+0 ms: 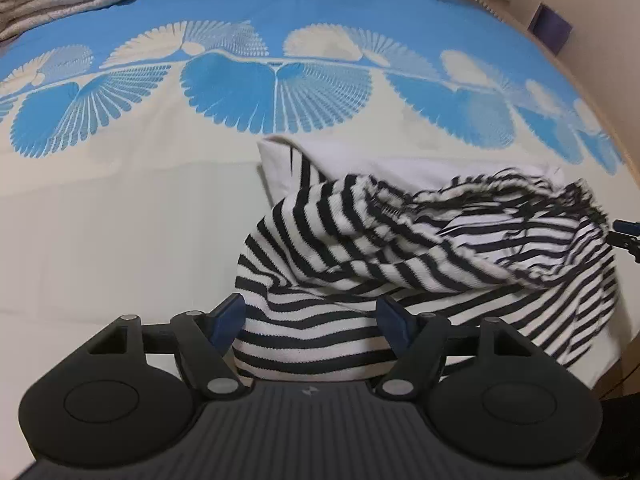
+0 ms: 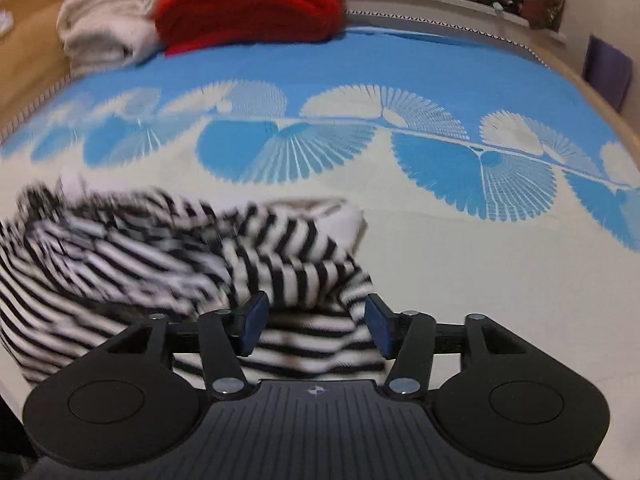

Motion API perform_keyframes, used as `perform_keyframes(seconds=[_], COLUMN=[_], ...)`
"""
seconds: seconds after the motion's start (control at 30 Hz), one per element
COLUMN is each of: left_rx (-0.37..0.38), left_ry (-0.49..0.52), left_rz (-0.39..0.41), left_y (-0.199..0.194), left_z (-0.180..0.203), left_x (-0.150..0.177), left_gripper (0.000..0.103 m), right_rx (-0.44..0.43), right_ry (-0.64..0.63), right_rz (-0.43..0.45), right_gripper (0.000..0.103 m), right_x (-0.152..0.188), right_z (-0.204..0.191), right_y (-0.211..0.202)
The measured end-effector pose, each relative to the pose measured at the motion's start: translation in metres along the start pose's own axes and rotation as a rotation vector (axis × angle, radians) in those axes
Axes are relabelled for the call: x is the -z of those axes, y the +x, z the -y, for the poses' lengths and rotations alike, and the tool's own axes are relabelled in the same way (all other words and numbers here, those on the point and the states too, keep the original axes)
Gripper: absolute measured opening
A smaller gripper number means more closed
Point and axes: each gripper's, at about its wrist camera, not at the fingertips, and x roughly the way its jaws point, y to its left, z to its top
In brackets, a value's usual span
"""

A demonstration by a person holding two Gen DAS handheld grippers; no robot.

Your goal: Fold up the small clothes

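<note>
- The black-and-white striped knit garment (image 1: 400,248) lies heaped on the near, cream part of the blue-and-cream fan-patterned bedspread (image 1: 120,208). It is close under both tools and partly covers a white folded cloth (image 1: 280,160).
- It looks light, soft and limp, with no stiffness. I judge it will sag and slide wherever it is not held, so edges or corners make the best holds, not the bunched middle.
- The left tool (image 1: 310,316) stands wide, with a fold of striped fabric between its blue pads, which do not visibly press on it.
- The right tool (image 2: 314,320) is moderately spread over another fold of the garment (image 2: 168,248), likewise not pinching it.
- The heap's long axis runs across the bed, from one tool to the other. Which end is neck or hem I cannot tell.
</note>
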Motion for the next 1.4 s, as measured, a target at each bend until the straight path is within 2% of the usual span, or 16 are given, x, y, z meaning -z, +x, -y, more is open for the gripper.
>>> perform_keyframes(seconds=[0.23, 0.4, 0.53, 0.63, 0.7, 0.77, 0.8, 0.9, 1.0, 1.03, 1.07, 1.13, 1.2, 1.27, 1.33, 1.4], left_rx=[-0.104, -0.086, -0.075, -0.054, -0.026, -0.005, -0.002, -0.003, 0.06, 0.067, 0.061, 0.017, -0.05, -0.04, -0.007, -0.001], left_ry=[0.061, 0.049, 0.041, 0.02, 0.006, 0.003, 0.005, -0.074, -0.221, -0.229, -0.219, -0.166, -0.125, -0.137, -0.196, -0.254], left_rz=[0.021, 0.065, 0.081, 0.083, 0.061, 0.056, 0.073, 0.199, 0.35, 0.358, 0.337, 0.208, 0.144, 0.156, 0.185, 0.196], left_y=[0.022, 0.03, 0.036, 0.042, 0.047, 0.047, 0.045, 0.024, 0.004, 0.005, 0.009, 0.029, 0.041, 0.038, 0.029, 0.025], left_z=[0.021, 0.029, 0.034, 0.032, 0.028, 0.026, 0.025, 0.01, -0.008, -0.007, -0.004, 0.007, 0.013, 0.009, -0.004, -0.016], left_x=[-0.017, -0.038, -0.052, -0.061, -0.067, -0.071, -0.073, -0.081, -0.086, -0.088, -0.089, -0.091, -0.089, -0.09, -0.09, -0.089], left_gripper=[0.077, 0.077, 0.074, 0.059, 0.019, 0.006, 0.005, 0.004, 0.005, 0.005, 0.01, 0.023, 0.026, 0.033, 0.042, 0.046], right_rx=[0.108, 0.163, 0.156, 0.141, 0.116, 0.097, 0.083, 0.068, 0.087, 0.089, 0.102, 0.146, 0.154, 0.179, 0.18, 0.178], right_ry=[-0.19, -0.298, -0.27, -0.235, -0.211, -0.194, -0.186, -0.134, 0.031, 0.101, 0.148, 0.181, 0.171, 0.152, 0.131, 0.131], right_rz=[-0.032, 0.048, 0.097, 0.113, 0.105, 0.083, 0.075, 0.091, 0.227, 0.277, 0.308, 0.313, 0.212, 0.124, 0.11, 0.12], right_gripper=[0.057, 0.057, 0.053, 0.044, 0.034, 0.022, 0.009, 0.003, 0.002, 0.002, 0.002, 0.003, 0.007, 0.02, 0.041, 0.044], right_x=[0.005, -0.016, -0.039, -0.051, -0.057, -0.061, -0.062, -0.067, -0.081, -0.085, -0.086, -0.087, -0.087, -0.083, -0.081, -0.081], right_z=[-0.027, -0.051, -0.054, -0.052, -0.05, -0.048, -0.048, -0.043, -0.027, -0.02, -0.016, -0.014, -0.018, -0.024, -0.029, -0.028], right_y=[0.026, 0.038, 0.045, 0.05, 0.057, 0.064, 0.066, 0.066, 0.048, 0.04, 0.036, 0.04, 0.059, 0.074, 0.075, 0.068])
